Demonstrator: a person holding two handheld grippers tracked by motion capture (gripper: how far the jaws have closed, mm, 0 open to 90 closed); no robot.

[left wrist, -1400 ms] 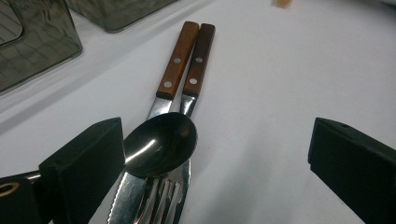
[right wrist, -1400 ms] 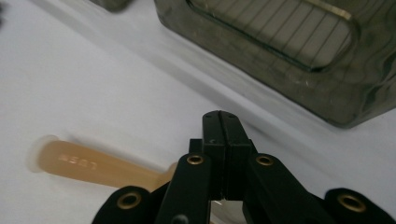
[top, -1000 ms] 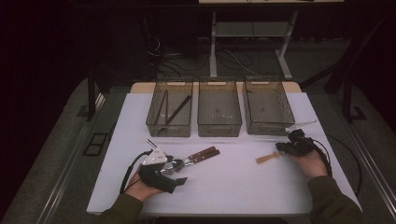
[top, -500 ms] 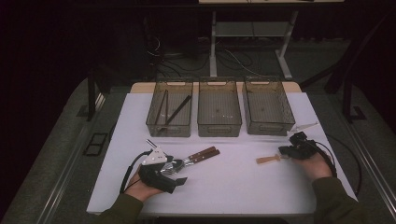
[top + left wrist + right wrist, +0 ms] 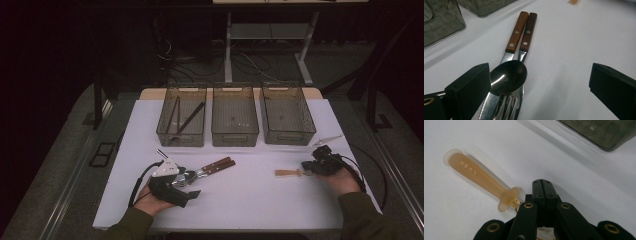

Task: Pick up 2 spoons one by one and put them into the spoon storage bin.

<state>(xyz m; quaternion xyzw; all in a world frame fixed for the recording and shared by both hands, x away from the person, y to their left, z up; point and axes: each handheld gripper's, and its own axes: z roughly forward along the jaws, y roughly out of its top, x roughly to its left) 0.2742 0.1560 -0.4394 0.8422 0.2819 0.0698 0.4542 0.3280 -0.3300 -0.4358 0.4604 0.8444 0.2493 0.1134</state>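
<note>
I am resting my left tool (image 5: 186,186) on the white surface (image 5: 250,200) near my edge of it, with the jaws standing wide apart and gripping nothing. In the left gripper view a spoon (image 5: 507,77) is lying bowl-up just beside one jaw, on top of a fork (image 5: 507,110) and a serrated knife blade (image 5: 487,106). Two wooden handles (image 5: 521,31) with metal rivets are running side by side away from that pile, touching each other along their length.

My right tool (image 5: 312,167) is lying over at the right side of the surface, well apart from the left one. Its jaws are pressed flat together, and I am not seeing anything pinched between the tips. An amber translucent handle (image 5: 482,180) is lying just beside them, its flared collar almost at the jaw tips; whether it is touching them I cannot tell.

Farther off, three smoky clear bins are standing in a row across the surface. The left bin (image 5: 181,116) is holding dark chopsticks (image 5: 190,117) leaning slantwise. The middle bin (image 5: 235,116) and right bin (image 5: 286,115) are standing beside it.
</note>
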